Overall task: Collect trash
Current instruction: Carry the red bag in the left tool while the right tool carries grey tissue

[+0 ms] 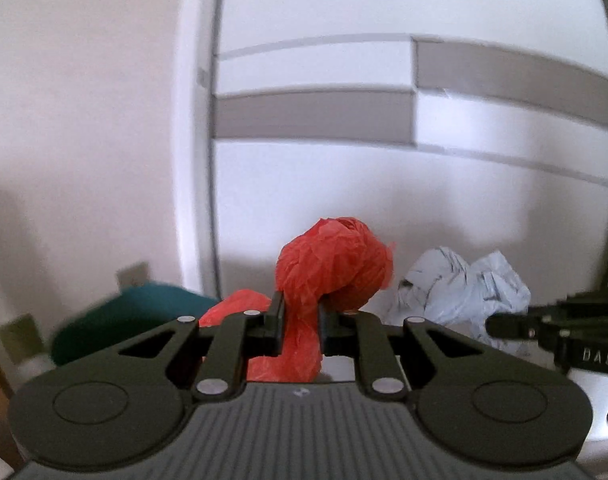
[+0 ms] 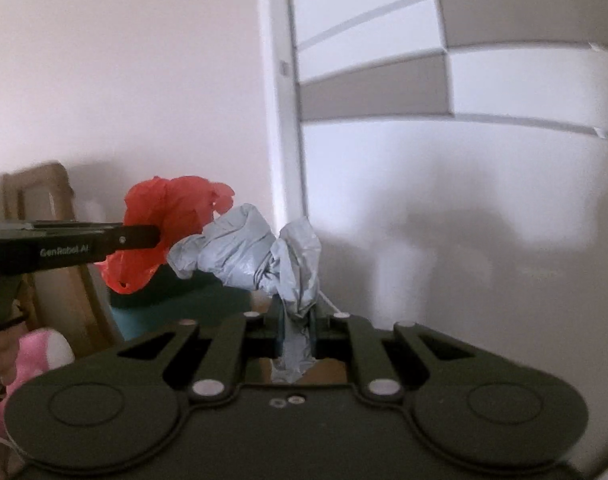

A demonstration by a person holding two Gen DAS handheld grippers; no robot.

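White wall [image 1: 84, 100] meets grey-banded wardrobe door [image 1: 383, 180].

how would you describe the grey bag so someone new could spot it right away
Start at the white wardrobe door with grey stripes. In front of it, the right gripper pinches a crumpled grey plastic bag. Its neighbour, clamped in the left gripper, is bright red.

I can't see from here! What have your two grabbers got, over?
Left gripper shut on red plastic bag. Right gripper shut on grey plastic bag. Both bags held up near white wardrobe. Nothing blocking.
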